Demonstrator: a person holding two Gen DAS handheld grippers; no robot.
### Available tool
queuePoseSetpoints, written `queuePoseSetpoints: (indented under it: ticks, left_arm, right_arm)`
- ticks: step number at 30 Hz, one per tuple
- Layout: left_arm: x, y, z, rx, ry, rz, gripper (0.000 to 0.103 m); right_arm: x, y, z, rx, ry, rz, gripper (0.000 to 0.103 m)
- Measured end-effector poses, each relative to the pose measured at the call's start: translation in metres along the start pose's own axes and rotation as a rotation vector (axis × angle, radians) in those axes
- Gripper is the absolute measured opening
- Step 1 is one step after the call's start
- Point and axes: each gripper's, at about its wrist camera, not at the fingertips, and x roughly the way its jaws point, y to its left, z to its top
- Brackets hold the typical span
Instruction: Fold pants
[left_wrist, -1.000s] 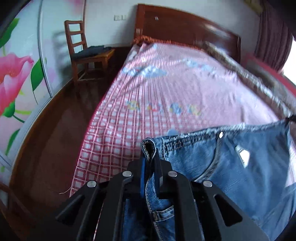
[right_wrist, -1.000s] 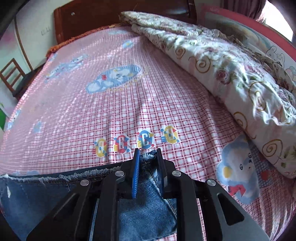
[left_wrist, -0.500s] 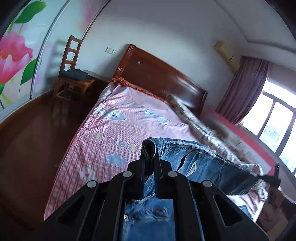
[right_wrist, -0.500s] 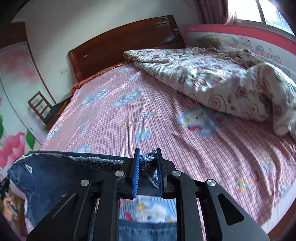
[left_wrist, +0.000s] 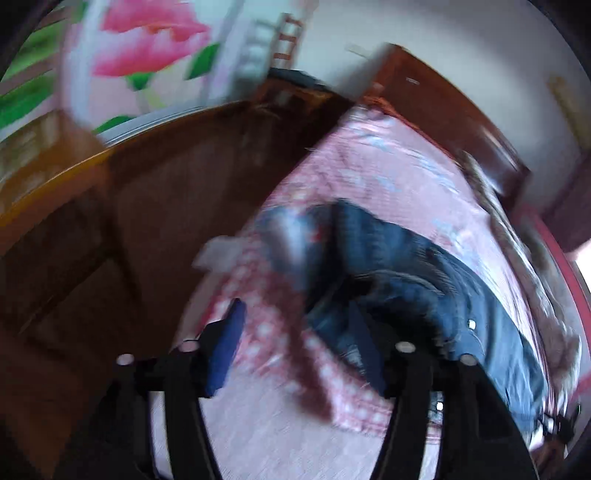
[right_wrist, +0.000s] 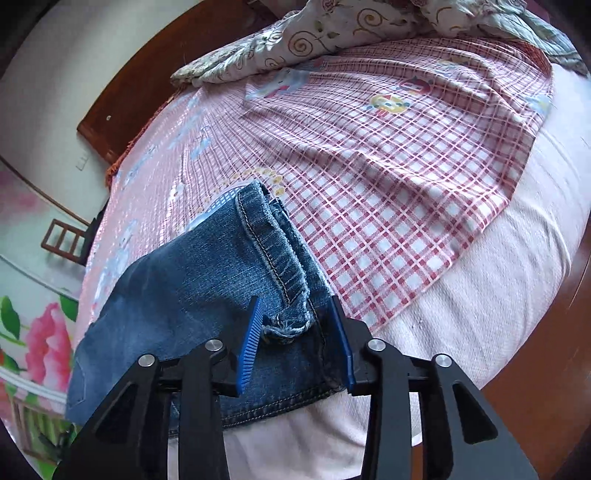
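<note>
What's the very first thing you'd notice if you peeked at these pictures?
The blue jeans, lying folded near the foot of the bed on a pink checked sheet. The right gripper straddles their frayed hem, its blue pads apart. In the blurry left view, a big pink flower painting fills the wall beyond the open left gripper.

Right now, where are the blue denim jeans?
In the right wrist view, the blue denim jeans lie on the red-checked bedsheet near the bed's foot edge, hem between the right gripper's open jaws.

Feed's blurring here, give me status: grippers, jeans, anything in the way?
Left gripper open, empty. Right gripper just opening, frayed hem between pads. Jeans down on bed. Nothing blocking.
</note>
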Motion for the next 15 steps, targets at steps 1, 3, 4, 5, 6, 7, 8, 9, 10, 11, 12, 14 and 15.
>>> queuePoseSetpoints:
  ticks: [1,3,4,5,6,7,8,9,10,11,12,14,15]
  left_arm:
    - [-0.003,0.007,-0.002,-0.054,-0.009,0.006,0.064]
    - [-0.013,0.013,-0.007,-0.155,-0.013,-0.014,0.065]
    - [-0.016,0.011,-0.012,-0.186,-0.009,-0.053,0.066]
    - [-0.017,0.006,-0.013,-0.211,0.002,-0.114,0.071]
    - [-0.017,0.001,-0.016,-0.217,0.008,-0.149,0.075]
    - [-0.015,-0.005,-0.016,-0.22,0.017,-0.184,0.075]
    - [-0.012,-0.011,-0.015,-0.228,0.03,-0.226,0.076]
    - [-0.006,-0.017,-0.013,-0.259,0.043,-0.289,0.081]
    - [0.0,-0.019,-0.011,-0.297,0.054,-0.332,0.083]
    - [0.006,-0.022,-0.01,-0.34,0.067,-0.368,0.083]
    - [0.017,-0.026,-0.007,-0.383,0.096,-0.403,0.084]
    - [0.029,-0.032,-0.007,-0.436,0.118,-0.425,0.084]
    - [0.036,-0.035,-0.006,-0.464,0.121,-0.435,0.084]
  right_arm:
    - [-0.002,-0.001,-0.003,0.011,0.004,-0.001,0.037]
    - [-0.01,-0.003,-0.009,0.062,-0.013,0.045,0.037]
    - [-0.013,-0.004,-0.012,0.095,-0.02,0.075,0.037]
    - [-0.017,-0.004,-0.015,0.125,-0.029,0.096,0.038]
    - [-0.02,-0.004,-0.02,0.151,-0.037,0.128,0.038]
    - [-0.022,-0.002,-0.025,0.167,-0.042,0.156,0.038]
    - [-0.023,0.0,-0.029,0.171,-0.039,0.17,0.038]
    - [-0.022,0.008,-0.032,0.167,-0.032,0.179,0.038]
    - [-0.022,0.013,-0.035,0.16,-0.026,0.188,0.038]
    - [-0.022,0.018,-0.04,0.148,-0.021,0.193,0.038]
    - [-0.023,0.023,-0.042,0.143,-0.016,0.199,0.038]
    - [-0.024,0.031,-0.047,0.141,-0.011,0.22,0.038]
    - [-0.025,0.034,-0.05,0.14,-0.009,0.235,0.038]
